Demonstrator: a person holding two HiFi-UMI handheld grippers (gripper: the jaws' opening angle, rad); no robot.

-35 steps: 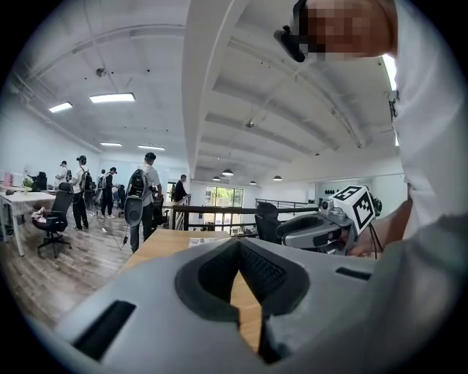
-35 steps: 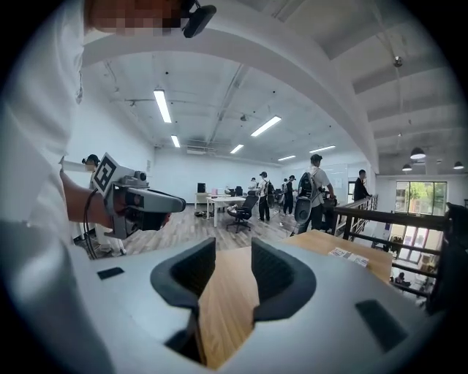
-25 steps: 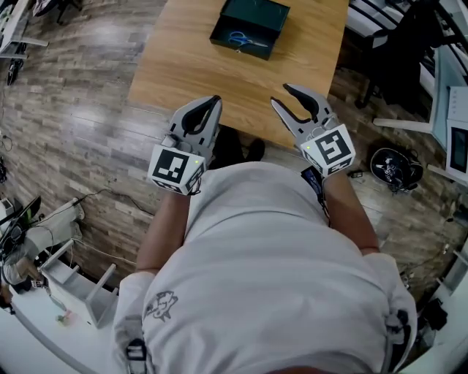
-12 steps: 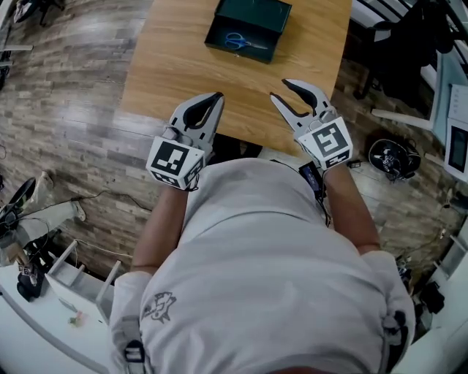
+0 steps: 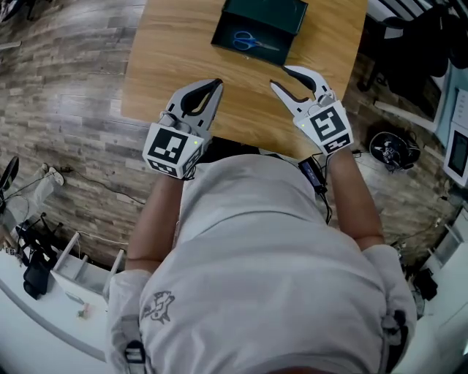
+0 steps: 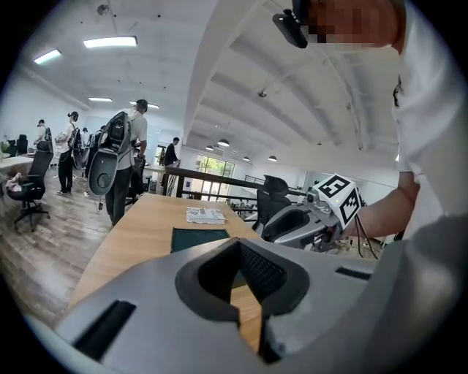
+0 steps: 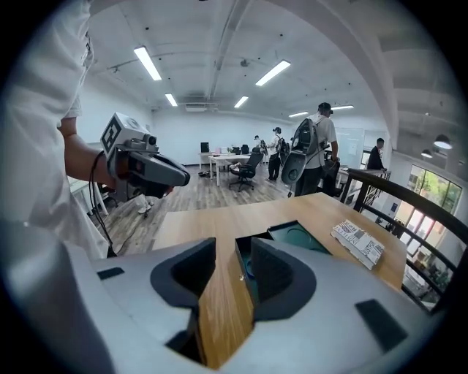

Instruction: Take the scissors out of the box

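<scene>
Scissors [image 5: 252, 42] are seen in the box [image 5: 287, 16] at the worktop [image 5: 175, 58] far edge. Approach step is judged in hand: left claw [image 5: 218, 85] is clenched empty, right claw [image 5: 279, 76] is spread. Forward reach is needed.

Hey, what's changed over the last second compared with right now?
The left hand-held gripper, jaws together, and the right hand-held gripper, jaws apart, both moved forward over the table toward the box. Nothing was taken hold of or let go. The scissors still lie in the box, untouched.
</scene>
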